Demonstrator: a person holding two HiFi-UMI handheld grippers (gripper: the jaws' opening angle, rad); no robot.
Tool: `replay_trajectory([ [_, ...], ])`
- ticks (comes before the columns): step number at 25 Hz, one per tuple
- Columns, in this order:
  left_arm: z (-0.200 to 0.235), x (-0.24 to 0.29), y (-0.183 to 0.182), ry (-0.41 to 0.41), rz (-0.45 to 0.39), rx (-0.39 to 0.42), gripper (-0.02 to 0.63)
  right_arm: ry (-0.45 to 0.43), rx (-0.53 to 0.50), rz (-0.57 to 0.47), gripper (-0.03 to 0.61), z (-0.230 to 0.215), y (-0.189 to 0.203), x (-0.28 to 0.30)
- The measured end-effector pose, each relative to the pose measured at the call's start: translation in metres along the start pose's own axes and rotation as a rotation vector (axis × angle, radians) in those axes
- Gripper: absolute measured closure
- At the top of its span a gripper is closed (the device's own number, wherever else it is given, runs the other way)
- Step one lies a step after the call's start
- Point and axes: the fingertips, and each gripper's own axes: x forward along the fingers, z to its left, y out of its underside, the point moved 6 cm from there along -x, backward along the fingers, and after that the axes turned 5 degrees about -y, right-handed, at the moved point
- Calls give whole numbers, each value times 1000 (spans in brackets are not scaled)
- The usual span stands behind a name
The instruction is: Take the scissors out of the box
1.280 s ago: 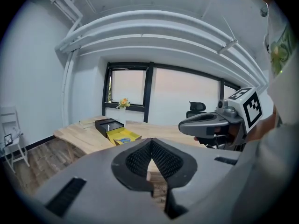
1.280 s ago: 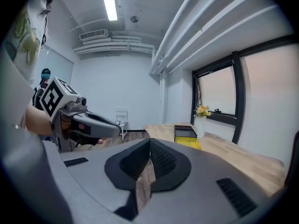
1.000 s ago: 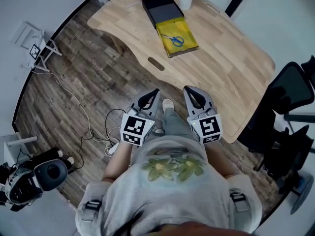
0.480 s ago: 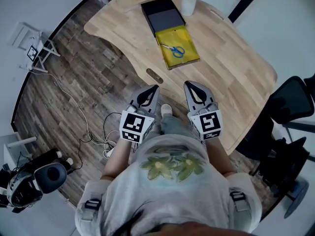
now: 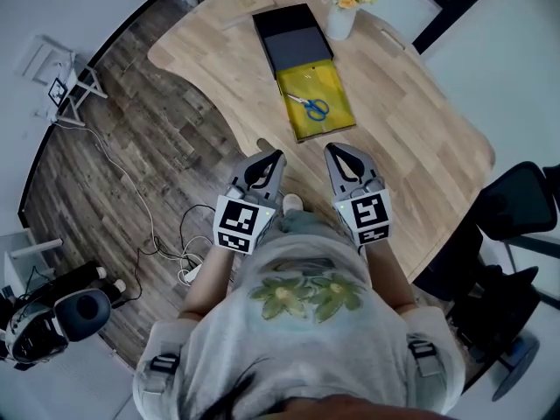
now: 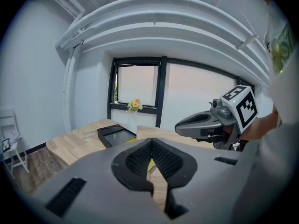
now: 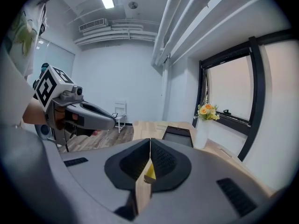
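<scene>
I see a person standing at the near edge of a wooden table (image 5: 411, 121), holding a gripper in each hand, close to their tummy. The left gripper (image 5: 276, 157) has its jaws shut tight, and there is nothing between them. The right gripper (image 5: 332, 152) is the same: jaws pressed together and holding nothing. Both point out over the table toward the box (image 5: 306, 75). The box lies open in the middle of the table and is yellow inside. Its black lid (image 5: 293, 38) lies flat right behind it, and a white vase (image 5: 341, 17) with flowers stands just beside the lid. The scissors (image 5: 308, 105) have blue handles and lie flat on the yellow bottom of the box, a little toward the near end. Both grippers are well apart from the box, and nothing touches the scissors. So I think the job has not really begun; this is the getting-close part. Next, I think, one gripper has to reach out over the box, open its jaws, and come down over the scissors. The scissors are thin and lie flat, so the jaws will have to go very low to pinch them. Then the gripper can lift them up over the side of the box and out.
</scene>
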Motion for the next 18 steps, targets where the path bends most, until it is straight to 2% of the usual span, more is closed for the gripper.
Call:
replay_trajectory([
  [9, 8, 37, 2, -10, 31, -12, 607, -25, -34, 45, 571, -36, 8, 28],
  [18, 23, 60, 18, -29, 86, -40, 607, -79, -37, 122, 571, -55, 27, 67],
])
